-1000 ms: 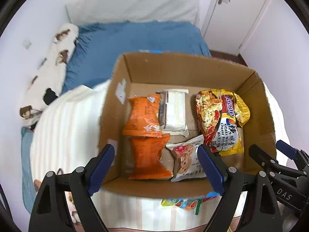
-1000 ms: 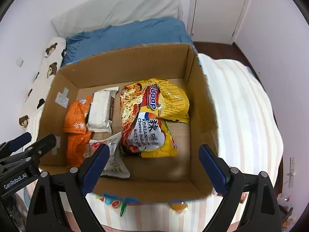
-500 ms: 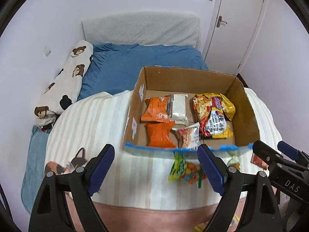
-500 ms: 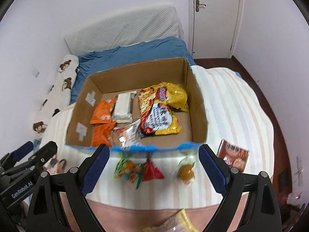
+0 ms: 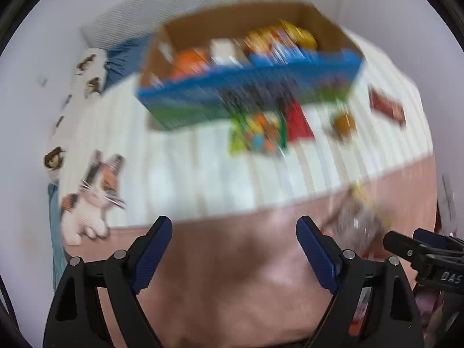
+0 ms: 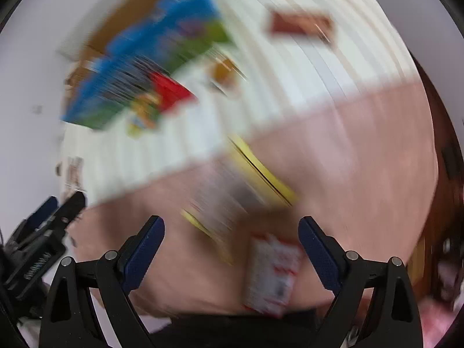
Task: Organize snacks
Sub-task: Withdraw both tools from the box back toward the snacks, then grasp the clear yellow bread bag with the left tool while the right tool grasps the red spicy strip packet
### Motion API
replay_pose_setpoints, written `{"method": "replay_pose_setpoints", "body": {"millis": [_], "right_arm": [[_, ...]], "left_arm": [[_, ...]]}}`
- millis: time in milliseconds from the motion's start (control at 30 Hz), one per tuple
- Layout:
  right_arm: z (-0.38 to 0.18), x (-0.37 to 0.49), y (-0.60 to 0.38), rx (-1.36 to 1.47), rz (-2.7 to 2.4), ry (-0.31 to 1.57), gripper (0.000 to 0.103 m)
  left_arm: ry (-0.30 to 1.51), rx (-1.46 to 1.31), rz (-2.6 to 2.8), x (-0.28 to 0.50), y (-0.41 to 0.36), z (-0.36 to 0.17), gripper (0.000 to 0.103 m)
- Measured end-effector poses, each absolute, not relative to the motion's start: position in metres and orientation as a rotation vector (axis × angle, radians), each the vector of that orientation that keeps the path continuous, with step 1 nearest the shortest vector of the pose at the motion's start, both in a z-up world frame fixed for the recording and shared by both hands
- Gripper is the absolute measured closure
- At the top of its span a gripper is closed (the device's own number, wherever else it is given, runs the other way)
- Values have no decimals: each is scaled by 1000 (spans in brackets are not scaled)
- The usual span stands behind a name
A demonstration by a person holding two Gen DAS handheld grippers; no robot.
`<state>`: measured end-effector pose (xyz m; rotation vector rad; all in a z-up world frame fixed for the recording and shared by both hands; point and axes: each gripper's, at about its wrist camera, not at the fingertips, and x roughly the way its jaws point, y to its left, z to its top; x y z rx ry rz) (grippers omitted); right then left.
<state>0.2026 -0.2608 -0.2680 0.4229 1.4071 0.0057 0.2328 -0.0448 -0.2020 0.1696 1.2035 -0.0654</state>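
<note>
Both the left gripper (image 5: 233,250) and right gripper (image 6: 232,249) hang wide open and empty, well short of the box (image 5: 249,66), over the pink blanket (image 5: 232,261). The step looks like fetching 1 more snack; the red-and-white packet (image 6: 271,272) lies nearest, between the right gripper's fingers. Next: lower and close on it.

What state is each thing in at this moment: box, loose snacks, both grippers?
Cardboard box: open-topped, upright on the bed, snack packets inside.
Colourful candy bag: loose on the striped blanket, outside the box.
Red packet: flat, beside the candy bag.
Brown packet: flat, apart from the box.
Left gripper: open, empty.
Right gripper: open, empty.
</note>
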Motion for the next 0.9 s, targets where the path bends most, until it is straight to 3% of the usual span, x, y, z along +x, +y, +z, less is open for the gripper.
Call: {"method": "replay_pose_setpoints", "body": {"millis": [233,500,533,700,833,867,900], "right_arm": [[-351,153,-292,656,-53,1537,8],[-375,144,-270,592,-46,1500,9],[-377,143,-268,579,-51,1496,11],[-383,133,-268,498,-85,1490,48],[-382,125,-275,536,-71,1475,52],[-381,124,-275,535,-69,1473,52],[-378,124,-275,528,-64,1471,52]], "left_arm": [[1361,192,-227,224,-88,-249,15],[1469,213,-467,239,-138,-266,15],[1470,239,-488,241,-145,-268,15],[1511,379,-547,245,-180,-291,15],[1542,419,-575,245,-202,-313,16],[1539,417,-569,242,-202,-315,19],[1539,410,-553,243,-202,-318,29]]}}
